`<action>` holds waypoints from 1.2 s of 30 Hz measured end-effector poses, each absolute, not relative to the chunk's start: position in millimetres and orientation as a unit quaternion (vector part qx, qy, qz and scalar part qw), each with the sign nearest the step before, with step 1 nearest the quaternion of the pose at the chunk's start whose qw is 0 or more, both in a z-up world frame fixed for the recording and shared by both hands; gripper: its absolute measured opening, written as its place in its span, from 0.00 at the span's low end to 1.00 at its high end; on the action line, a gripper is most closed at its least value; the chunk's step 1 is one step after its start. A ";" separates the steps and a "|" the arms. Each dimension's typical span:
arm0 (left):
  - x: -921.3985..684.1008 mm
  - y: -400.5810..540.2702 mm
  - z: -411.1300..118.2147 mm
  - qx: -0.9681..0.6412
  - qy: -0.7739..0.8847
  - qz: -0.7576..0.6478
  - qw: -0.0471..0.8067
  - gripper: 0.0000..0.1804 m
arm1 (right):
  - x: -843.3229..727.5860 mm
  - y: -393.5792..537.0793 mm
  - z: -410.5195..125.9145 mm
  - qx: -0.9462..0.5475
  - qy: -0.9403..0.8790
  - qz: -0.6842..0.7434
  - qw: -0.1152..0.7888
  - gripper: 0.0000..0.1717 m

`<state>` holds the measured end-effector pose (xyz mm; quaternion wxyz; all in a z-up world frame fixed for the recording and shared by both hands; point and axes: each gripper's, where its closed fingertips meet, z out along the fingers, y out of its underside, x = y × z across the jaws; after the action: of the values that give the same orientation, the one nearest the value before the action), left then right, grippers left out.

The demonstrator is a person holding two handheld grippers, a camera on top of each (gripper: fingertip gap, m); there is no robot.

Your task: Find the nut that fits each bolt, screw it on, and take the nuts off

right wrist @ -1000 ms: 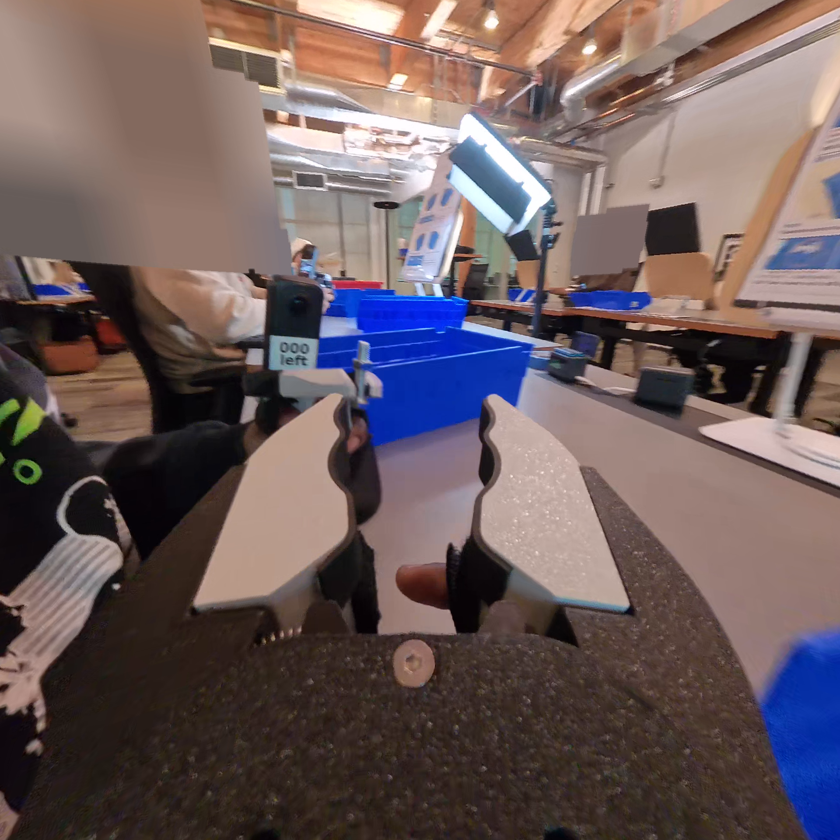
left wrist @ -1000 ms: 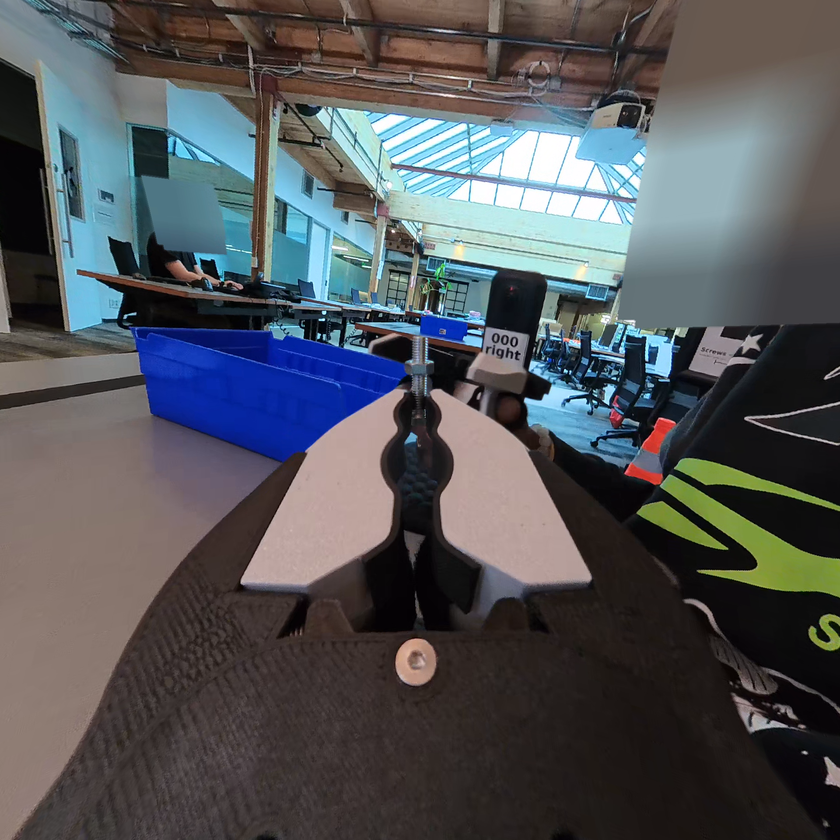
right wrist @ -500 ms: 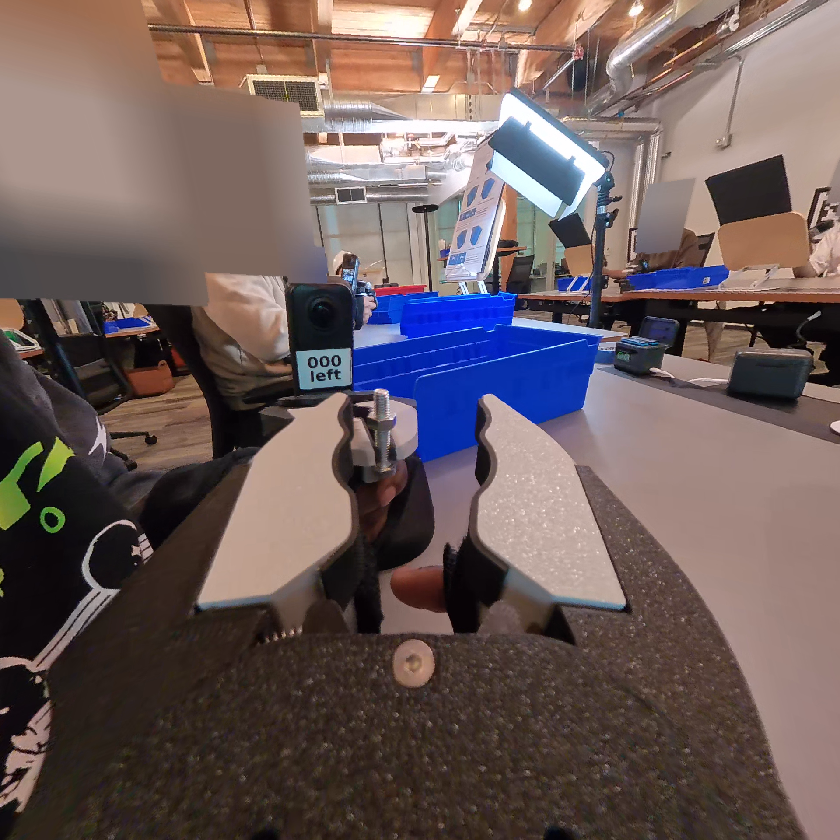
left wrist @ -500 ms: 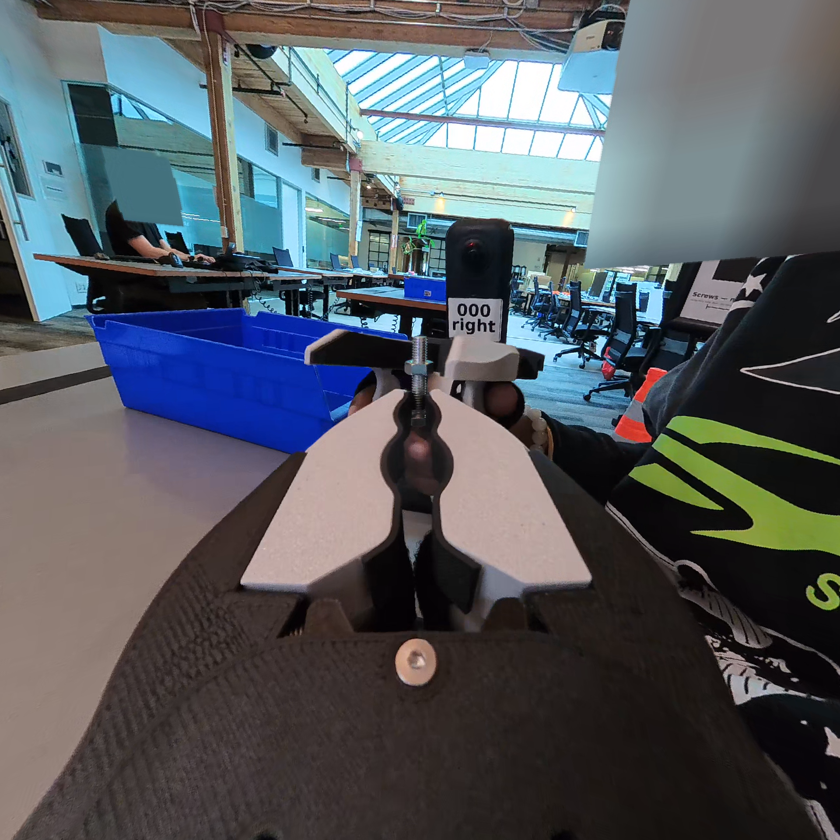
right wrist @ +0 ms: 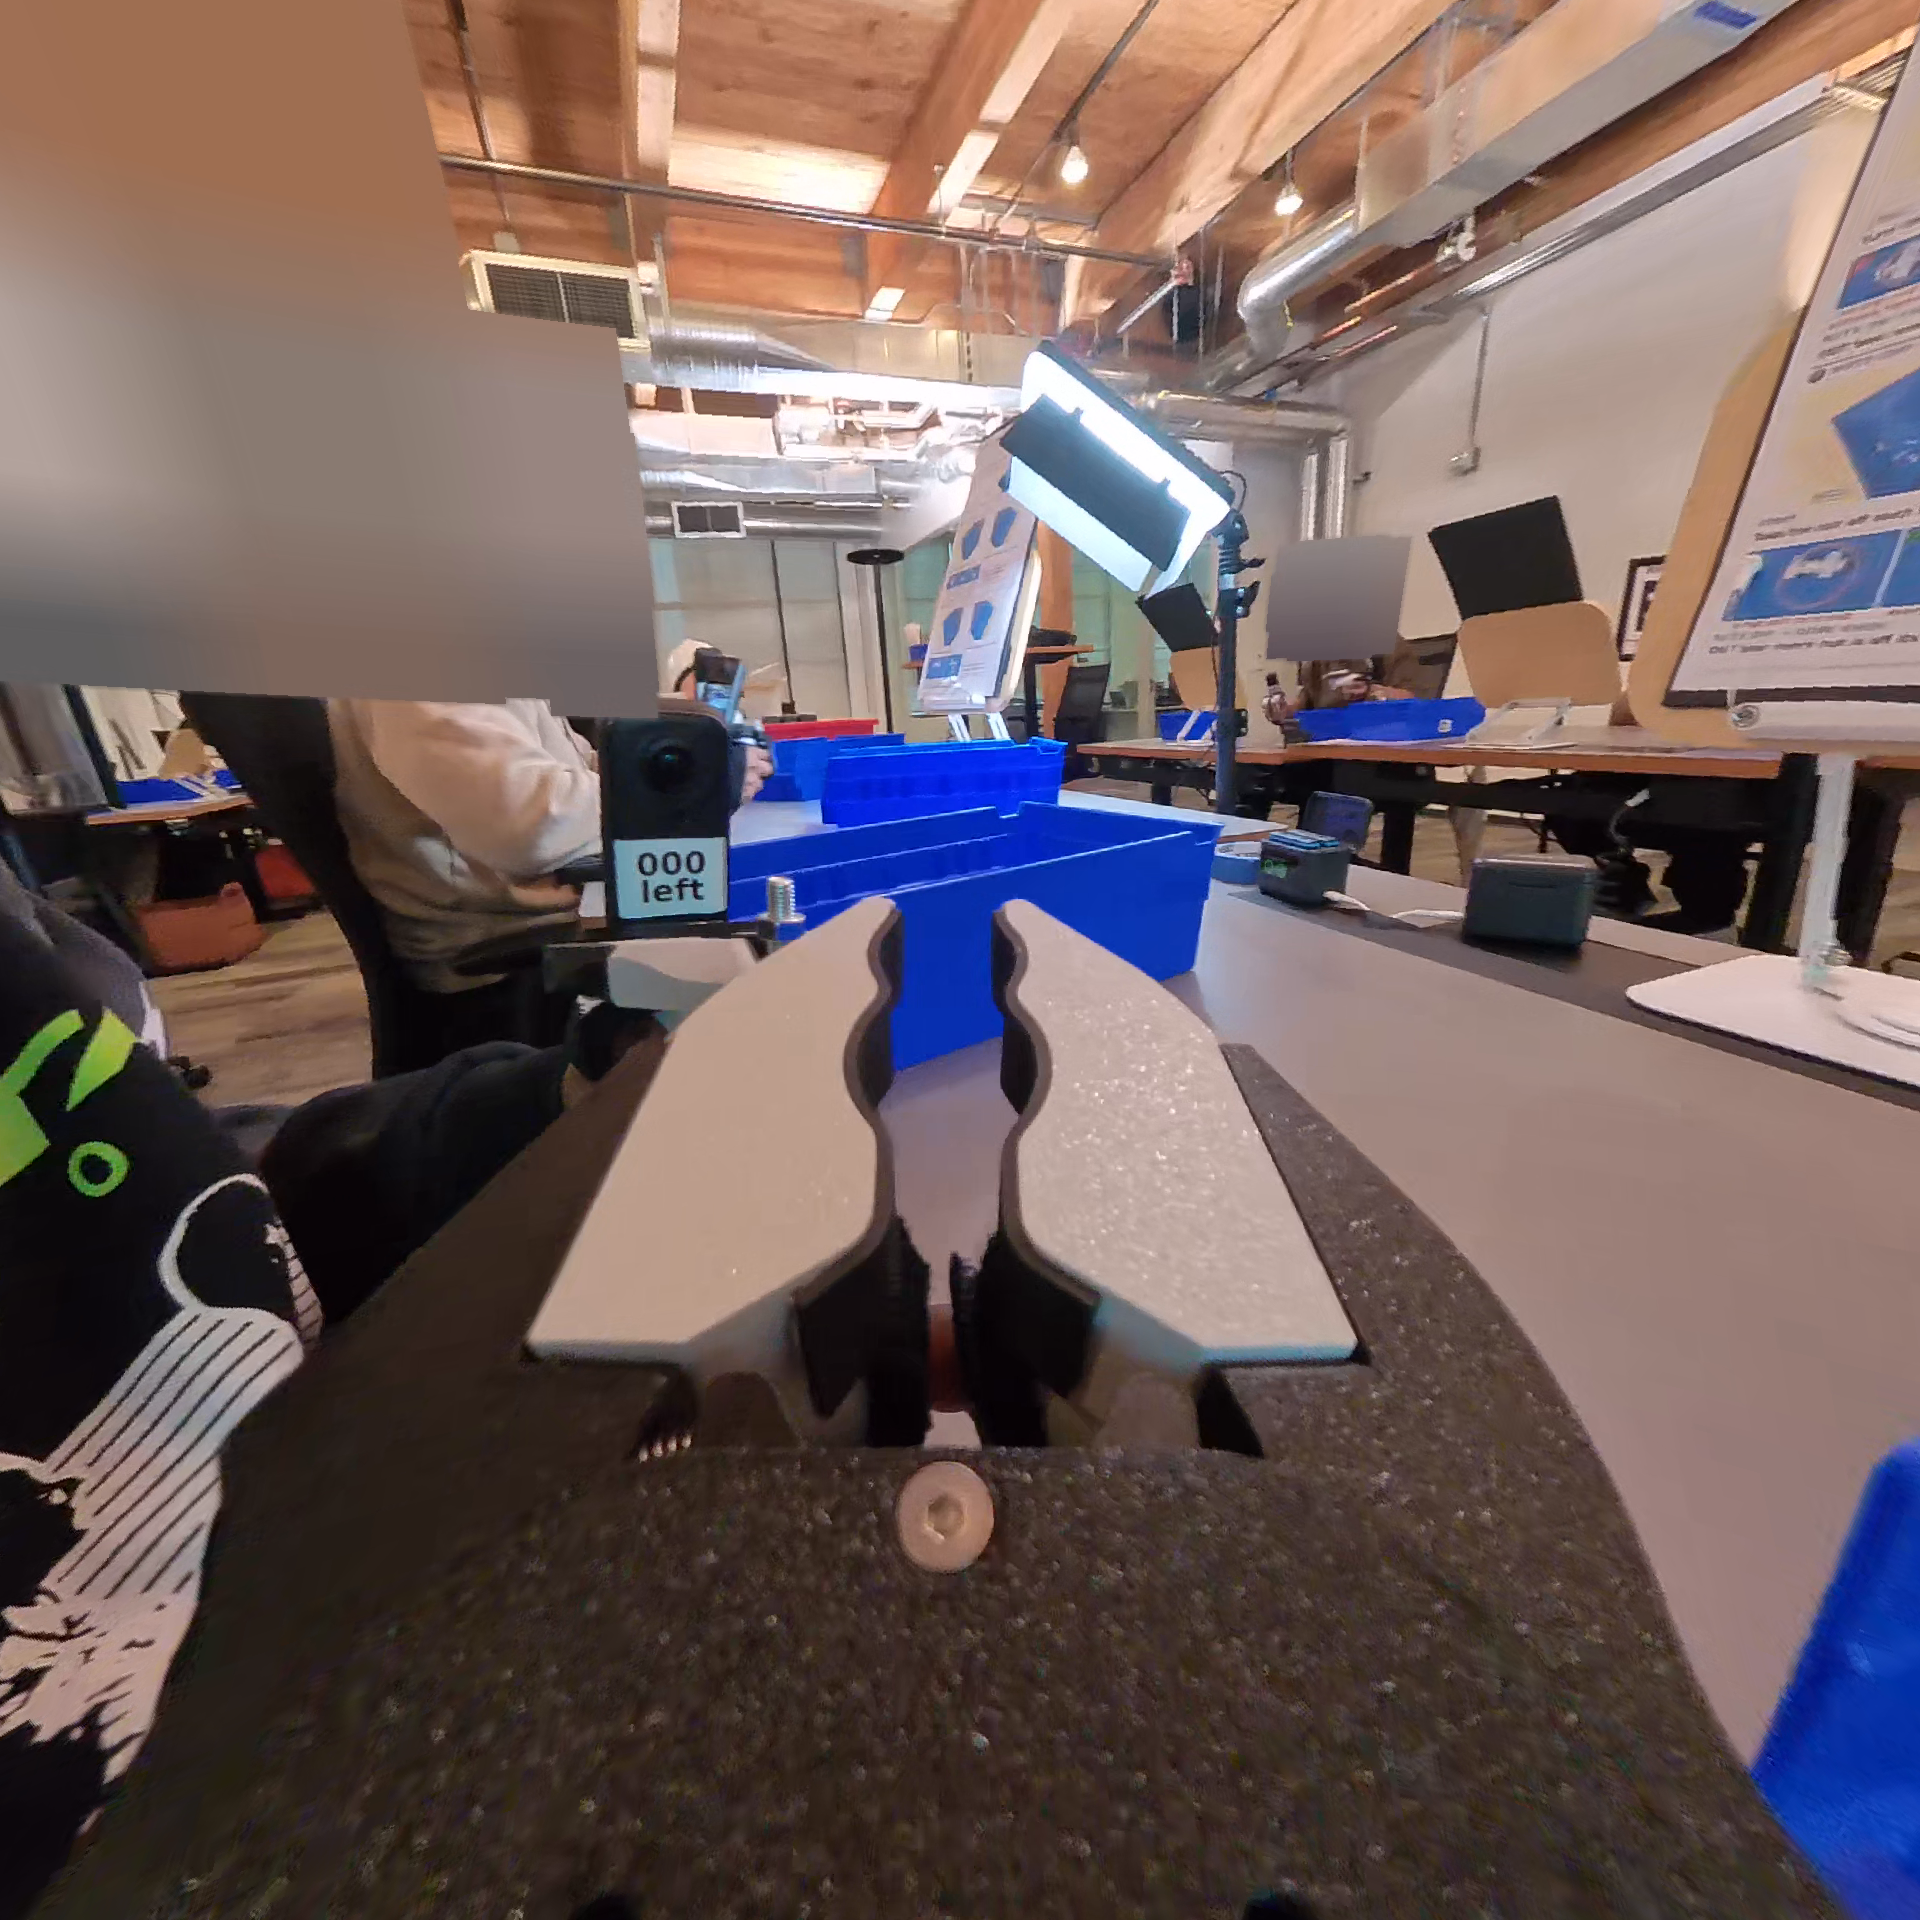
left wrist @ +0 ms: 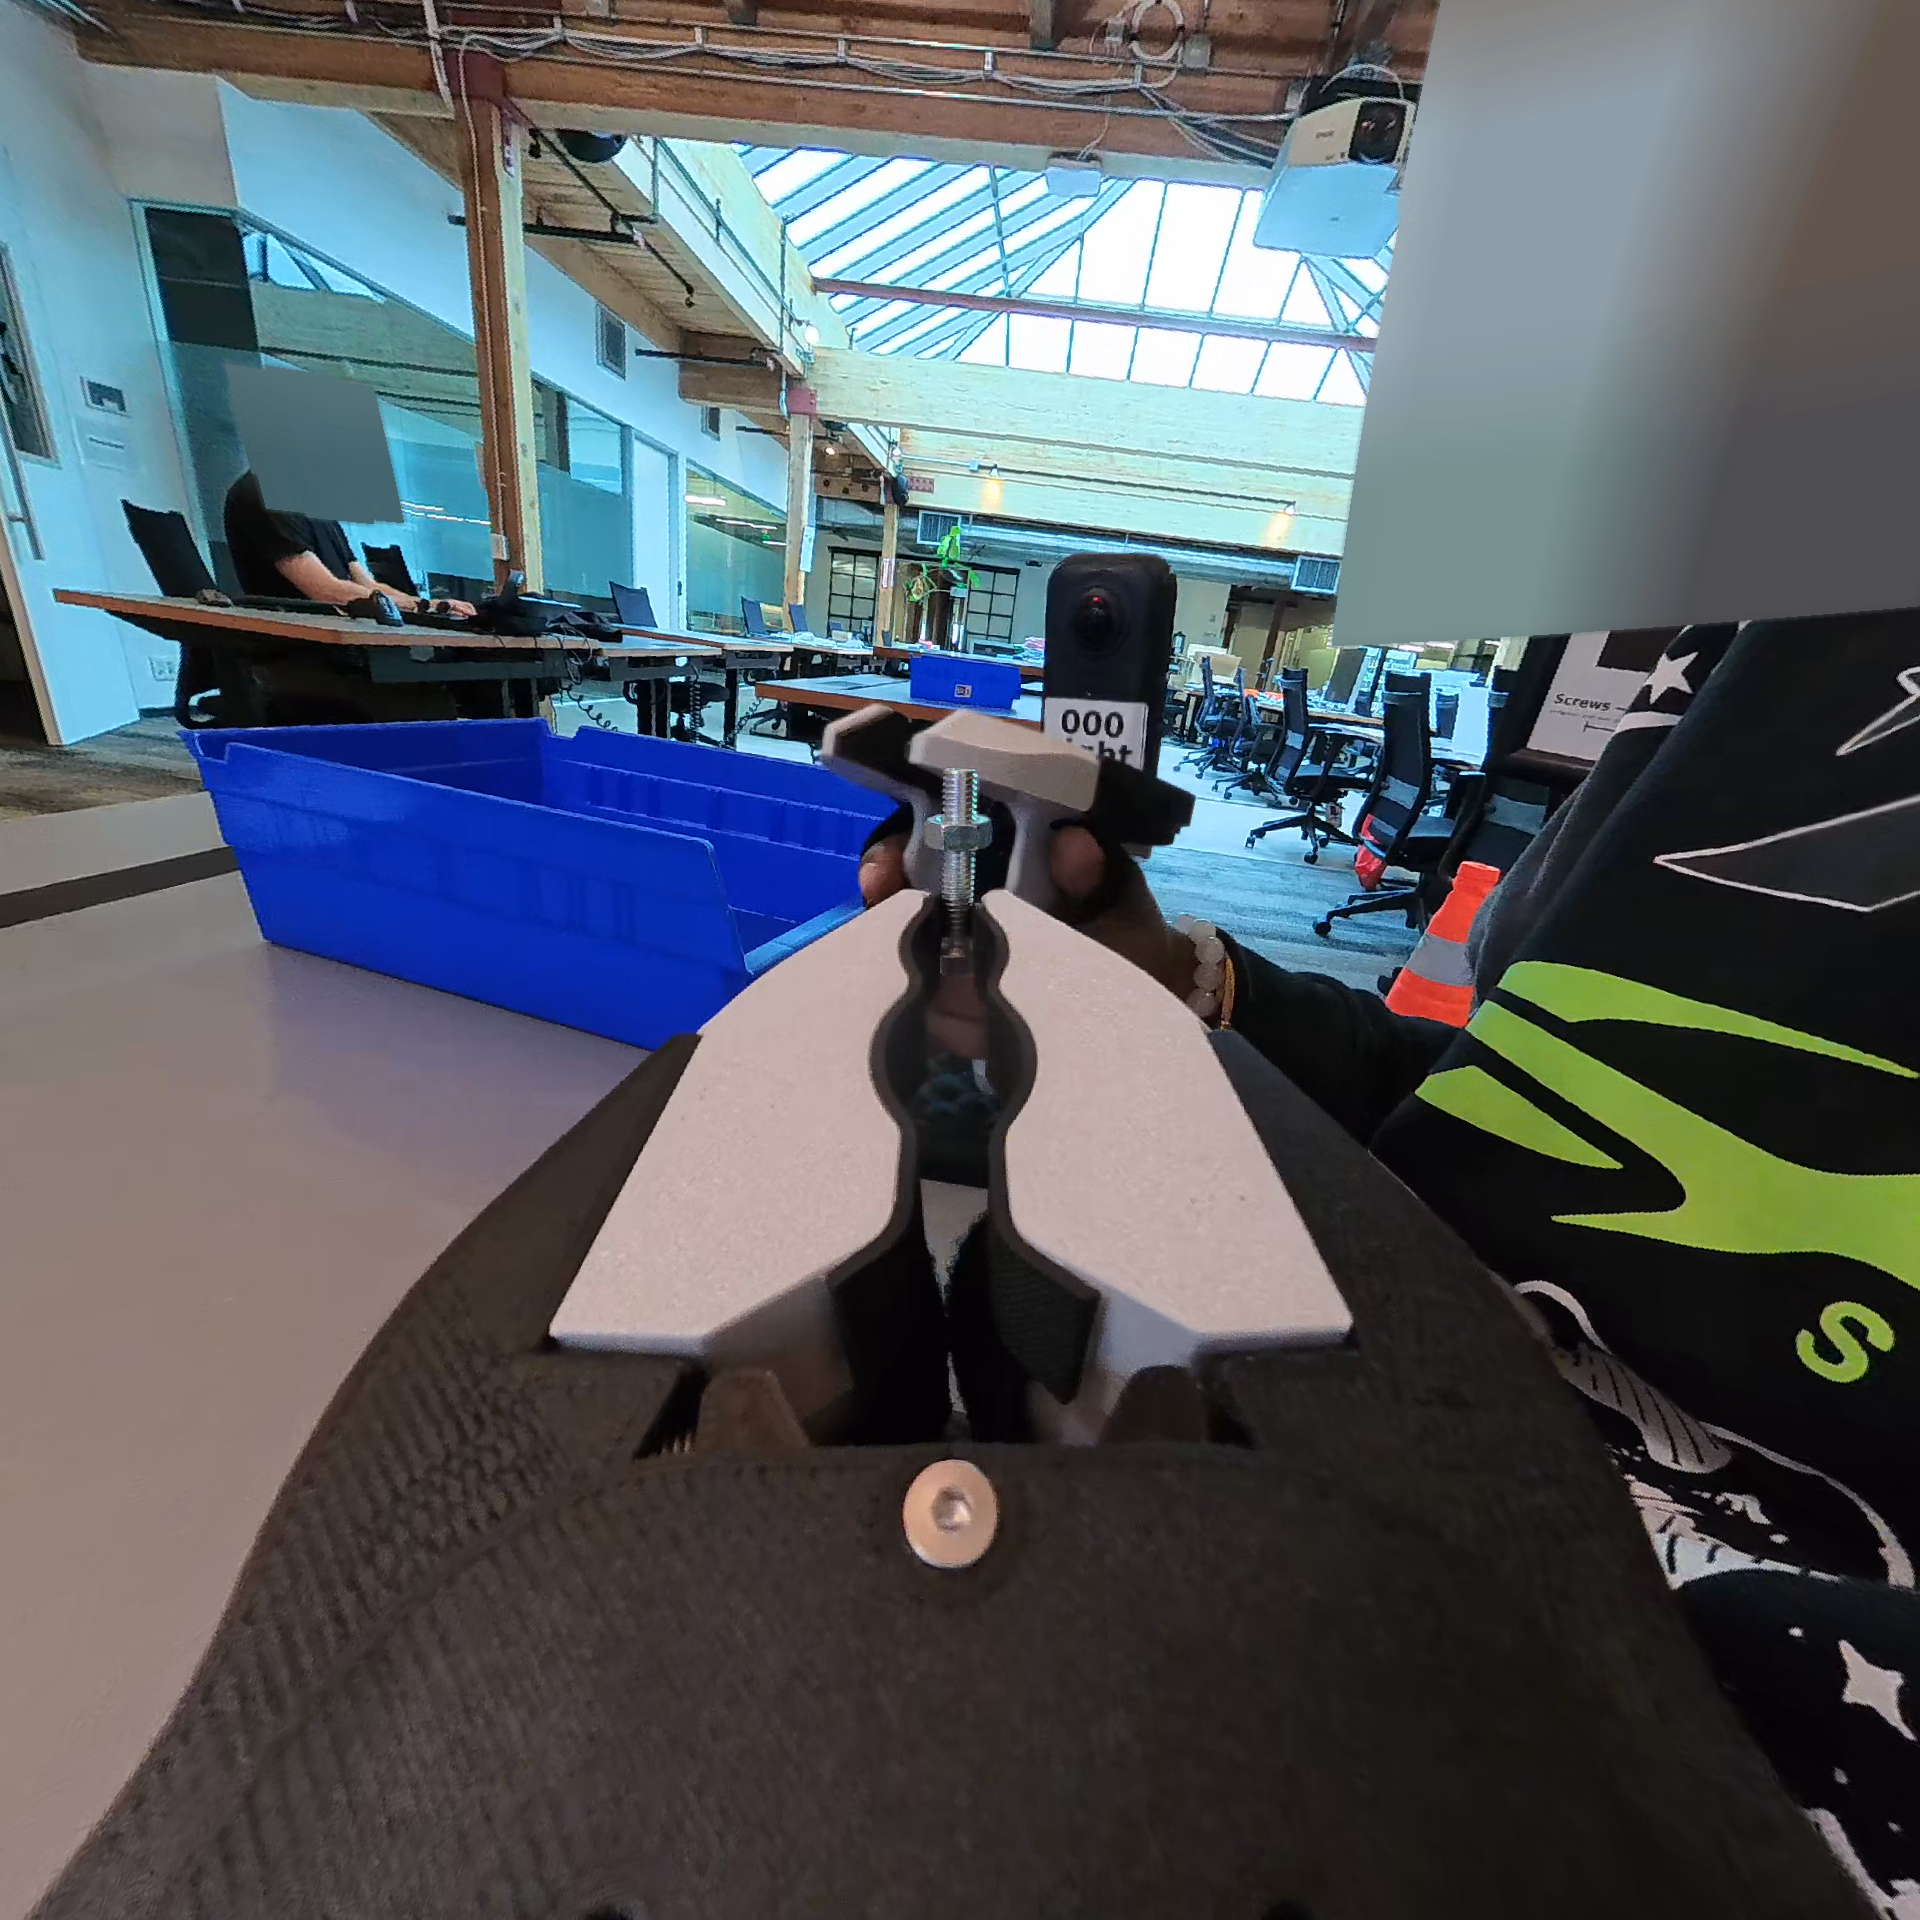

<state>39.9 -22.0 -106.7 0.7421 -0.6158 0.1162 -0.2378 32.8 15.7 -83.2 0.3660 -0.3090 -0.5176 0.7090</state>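
Note:
My left gripper point(left wrist: 954, 906) is shut on a silver bolt point(left wrist: 958, 831) and holds it upright above the grey table point(left wrist: 208, 1143). A silver hex nut point(left wrist: 958, 829) sits on the thread above the fingertips. My right gripper point(right wrist: 943, 914) has its jaws narrowed with a clear gap and nothing between the pads. In the right wrist view the bolt point(right wrist: 779, 902) stands just left of and outside my left finger point(right wrist: 821, 987). In the left wrist view the right gripper point(left wrist: 940, 769) is close behind the bolt.
A blue divided bin point(left wrist: 468, 831) stands on the table behind the grippers and also shows in the right wrist view point(right wrist: 1039, 883). Two small dark devices point(right wrist: 1527, 899) and a white stand base point(right wrist: 1787, 1008) are at the right. An orange cone point(left wrist: 1444, 945) is on the floor. The gap from one gripper's tips to the other's is roughly 5 cm.
My right jaws went from wide to a narrow gap with nothing between them. The bolt, just inside my right gripper's left finger half a second ago, is now outside it. The left grasp is unchanged.

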 end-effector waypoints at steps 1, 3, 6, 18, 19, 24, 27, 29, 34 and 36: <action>39.9 -21.9 -106.8 -0.616 0.116 -0.237 0.742 0.03 | 32.3 11.5 -83.7 -0.306 -0.522 0.710 0.359 0.11; 40.2 -21.6 -107.2 -0.617 0.117 -0.236 0.741 0.03 | 30.5 -0.8 -86.1 -0.297 -0.536 0.714 0.339 0.16; 41.6 -21.1 -108.4 -0.621 0.121 -0.233 0.739 0.03 | 24.6 -19.8 -88.2 -0.292 -0.543 0.724 0.308 0.22; 47.2 -22.4 -109.7 -0.622 0.138 -0.231 0.735 0.03 | 10.4 -33.9 -94.6 -0.310 -0.548 0.725 0.278 0.28; 46.1 -22.5 -109.0 -0.621 0.135 -0.231 0.737 0.03 | 12.1 -30.5 -94.1 -0.310 -0.546 0.726 0.280 0.29; 45.3 -24.2 -106.7 -0.614 0.133 -0.237 0.741 0.03 | 22.7 0.4 -94.1 -0.333 -0.529 0.714 0.314 0.20; 44.9 -23.6 -107.5 -0.617 0.132 -0.235 0.740 0.03 | 29.3 16.9 -90.4 -0.339 -0.510 0.715 0.335 0.14; 44.7 -23.5 -107.4 -0.617 0.131 -0.235 0.740 0.03 | 32.2 15.3 -87.7 -0.332 -0.511 0.721 0.330 0.15; 45.4 -22.8 -108.7 -0.620 0.133 -0.232 0.737 0.03 | 29.8 -11.8 -88.5 -0.305 -0.538 0.727 0.298 0.24; 46.0 -22.6 -109.4 -0.622 0.134 -0.231 0.736 0.03 | 25.2 -22.7 -89.3 -0.300 -0.547 0.726 0.290 0.26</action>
<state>46.0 -22.6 -109.4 0.7362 -0.6219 0.1345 -0.2306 25.2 -22.7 -89.3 0.2896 -0.3004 -0.5470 0.7257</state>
